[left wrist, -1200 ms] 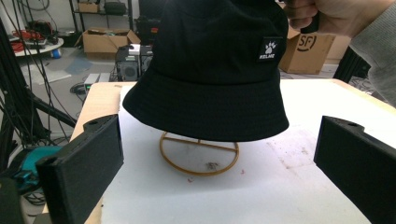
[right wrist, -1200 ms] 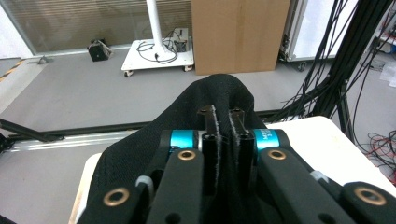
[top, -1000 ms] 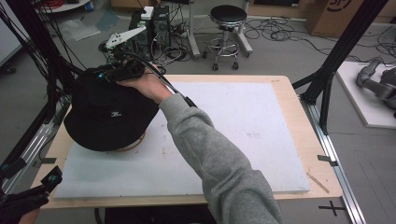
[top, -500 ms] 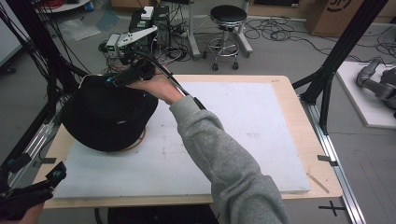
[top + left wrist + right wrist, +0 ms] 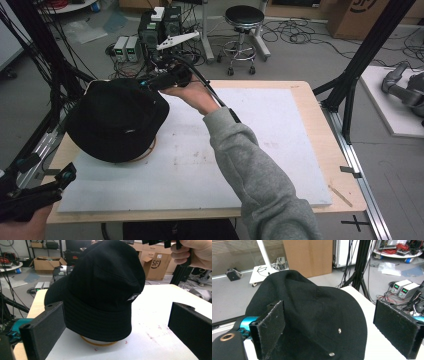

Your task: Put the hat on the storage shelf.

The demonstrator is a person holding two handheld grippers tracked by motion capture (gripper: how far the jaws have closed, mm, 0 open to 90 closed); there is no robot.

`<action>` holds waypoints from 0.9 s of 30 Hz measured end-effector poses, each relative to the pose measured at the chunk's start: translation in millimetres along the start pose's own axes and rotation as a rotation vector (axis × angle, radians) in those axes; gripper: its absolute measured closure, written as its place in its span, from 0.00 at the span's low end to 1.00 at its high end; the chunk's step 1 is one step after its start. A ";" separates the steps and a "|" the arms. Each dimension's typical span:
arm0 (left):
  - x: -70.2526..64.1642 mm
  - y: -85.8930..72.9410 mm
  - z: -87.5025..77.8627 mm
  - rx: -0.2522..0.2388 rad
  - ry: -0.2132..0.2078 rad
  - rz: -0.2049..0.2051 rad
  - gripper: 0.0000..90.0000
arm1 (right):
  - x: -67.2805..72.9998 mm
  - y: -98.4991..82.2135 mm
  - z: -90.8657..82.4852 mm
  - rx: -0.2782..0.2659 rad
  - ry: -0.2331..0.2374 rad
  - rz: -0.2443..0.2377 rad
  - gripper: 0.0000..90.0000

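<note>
The right hand-held gripper [image 5: 150, 82] has lifted slightly from the crown of the black bucket hat [image 5: 116, 120] and now hovers over its far edge, jaws apart, gripping nothing. That suggests a release, or a fresh approach. The hat sits over a round stand [image 5: 98, 342] on the white surface [image 5: 280, 145], at its left. The left hand-held gripper [image 5: 62, 176] waits open nearby. Most of the stand is hidden.

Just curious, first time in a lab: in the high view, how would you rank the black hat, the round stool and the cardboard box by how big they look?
1. black hat, clearly largest.
2. round stool and cardboard box: unsure; both stand farther away and the box is cropped.
</note>
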State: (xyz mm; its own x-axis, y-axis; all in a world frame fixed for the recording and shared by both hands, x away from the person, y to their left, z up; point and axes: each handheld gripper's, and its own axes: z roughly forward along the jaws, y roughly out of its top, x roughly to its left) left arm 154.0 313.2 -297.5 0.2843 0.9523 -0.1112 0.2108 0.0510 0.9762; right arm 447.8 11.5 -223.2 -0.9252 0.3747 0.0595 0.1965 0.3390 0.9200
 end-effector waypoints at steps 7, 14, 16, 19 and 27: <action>-3.5 0.9 5.5 0.001 -0.019 0.009 0.02 | -5.4 -11.9 -20.1 -0.008 -0.041 0.014 0.12; -4.3 1.7 12.1 0.006 -0.027 0.010 0.02 | -13.7 -24.7 -43.7 -0.007 -0.083 0.027 0.12; -5.8 2.0 15.0 0.007 -0.031 0.007 0.02 | -18.3 -30.5 -50.7 -0.022 -0.076 0.042 0.12; -8.3 2.1 18.7 0.008 -0.038 0.009 0.02 | -24.7 -38.9 -58.0 -0.020 -0.105 0.065 0.12; -7.7 1.8 23.6 0.013 -0.044 0.009 0.02 | -35.3 -51.9 -75.2 0.026 -0.153 0.099 0.12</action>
State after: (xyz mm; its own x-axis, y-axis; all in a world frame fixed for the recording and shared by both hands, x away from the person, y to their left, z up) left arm 174.2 298.8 -299.4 0.3269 0.9385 -0.1112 0.2203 0.0387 0.9747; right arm 445.9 -84.2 -244.0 -0.8414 0.5334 0.0875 0.2939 0.3157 0.9022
